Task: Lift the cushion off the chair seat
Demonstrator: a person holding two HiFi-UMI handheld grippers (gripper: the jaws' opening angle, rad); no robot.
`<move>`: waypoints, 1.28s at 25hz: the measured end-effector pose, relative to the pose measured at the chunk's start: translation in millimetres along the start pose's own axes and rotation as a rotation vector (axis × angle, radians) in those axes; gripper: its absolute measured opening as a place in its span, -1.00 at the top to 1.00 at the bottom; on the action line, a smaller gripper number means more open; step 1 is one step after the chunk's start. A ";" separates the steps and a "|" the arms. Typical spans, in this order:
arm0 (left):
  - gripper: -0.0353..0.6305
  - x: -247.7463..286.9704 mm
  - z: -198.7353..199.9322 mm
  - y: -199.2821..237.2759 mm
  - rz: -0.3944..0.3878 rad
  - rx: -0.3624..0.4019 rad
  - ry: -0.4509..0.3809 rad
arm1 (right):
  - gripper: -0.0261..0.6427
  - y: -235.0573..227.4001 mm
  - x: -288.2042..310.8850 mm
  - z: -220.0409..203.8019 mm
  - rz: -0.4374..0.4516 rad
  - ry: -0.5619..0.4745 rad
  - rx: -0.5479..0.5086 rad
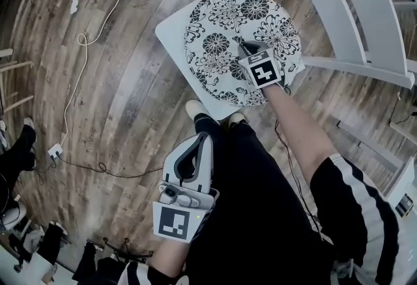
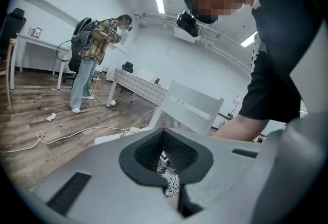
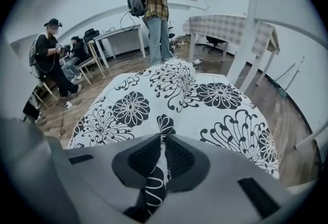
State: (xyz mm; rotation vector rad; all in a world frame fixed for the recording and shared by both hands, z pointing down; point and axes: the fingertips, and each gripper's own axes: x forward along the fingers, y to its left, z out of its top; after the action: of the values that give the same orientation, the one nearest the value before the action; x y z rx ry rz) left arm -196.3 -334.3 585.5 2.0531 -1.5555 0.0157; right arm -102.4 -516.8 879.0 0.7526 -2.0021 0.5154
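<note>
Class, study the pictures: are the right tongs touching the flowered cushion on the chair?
Touching. The right gripper view shows the right tongs closed on a pinched fold of the cushion.

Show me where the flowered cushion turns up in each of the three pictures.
Head view: cushion upper centre, on the chair seat.
Left gripper view: only a sliver, low centre.
Right gripper view: fills the middle, edge pinched in the right hand-held gripper.
Shared landmark: the white chair back.
</note>
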 end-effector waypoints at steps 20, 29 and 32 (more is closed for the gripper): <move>0.89 -18.2 18.0 -30.3 -0.010 0.024 -0.066 | 0.82 13.3 -88.0 33.7 0.052 -0.185 0.103; 0.89 -12.8 45.4 -56.5 -0.050 0.077 -0.134 | 0.82 21.3 -133.8 51.6 0.093 -0.274 0.134; 0.89 -16.6 50.9 -61.3 -0.054 0.084 -0.141 | 0.82 28.9 -151.4 59.0 0.106 -0.308 0.137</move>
State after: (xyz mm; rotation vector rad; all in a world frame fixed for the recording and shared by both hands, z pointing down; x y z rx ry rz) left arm -163.2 -331.2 511.3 2.2034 -1.6067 -0.0876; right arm -97.1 -485.9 717.0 0.8545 -2.3200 0.6348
